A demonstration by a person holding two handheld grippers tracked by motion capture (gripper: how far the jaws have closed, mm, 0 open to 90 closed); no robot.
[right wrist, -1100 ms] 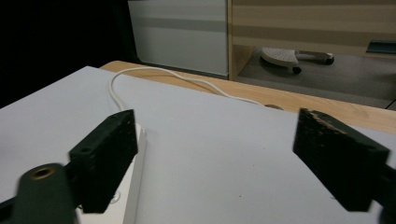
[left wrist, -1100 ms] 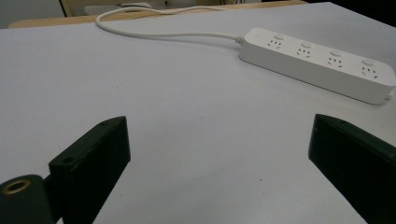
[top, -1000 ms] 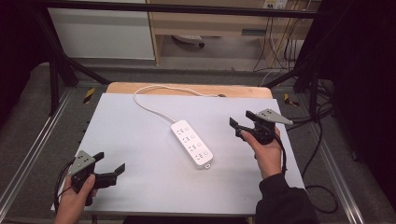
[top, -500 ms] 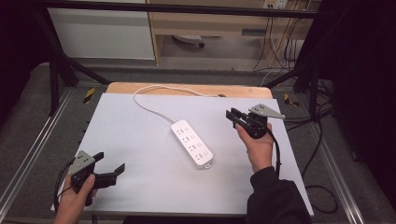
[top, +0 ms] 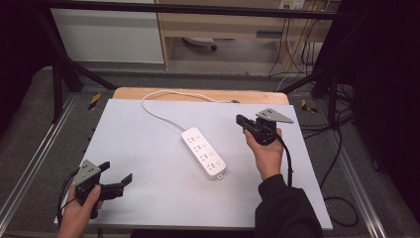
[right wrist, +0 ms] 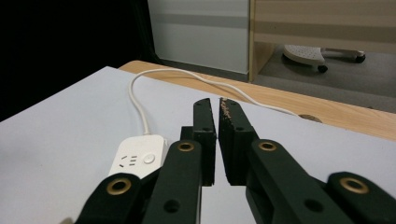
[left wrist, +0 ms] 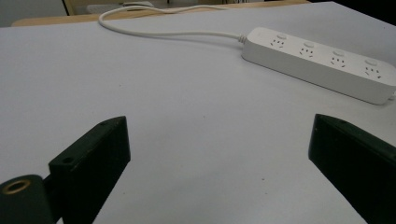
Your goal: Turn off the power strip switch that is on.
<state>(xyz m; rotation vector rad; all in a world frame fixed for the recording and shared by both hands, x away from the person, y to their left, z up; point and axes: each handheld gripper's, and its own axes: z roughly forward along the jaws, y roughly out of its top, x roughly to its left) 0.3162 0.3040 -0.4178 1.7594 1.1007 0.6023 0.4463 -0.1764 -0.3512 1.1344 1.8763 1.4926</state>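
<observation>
Since the white power strip (top: 204, 152) lies flat on the grey mat (top: 148, 148) between our two tools, ahead and to the right of the left gripper (top: 120, 180) and down to the left of the right gripper (top: 239, 119), we judge that the work in hand is a reach for it. To do it well, we would spread the right gripper before bringing it down, come square across the narrow width of the body, and keep off the switches and the cord (top: 161, 111) that loops away to the far wooden edge (top: 198, 94). Our right gripper hovers beside the strip's cord end with its jaws nearly together, a thin slit between them, holding nothing. Our left gripper rests low at the near corner, jaws spread wide, empty, well apart from the strip.
</observation>
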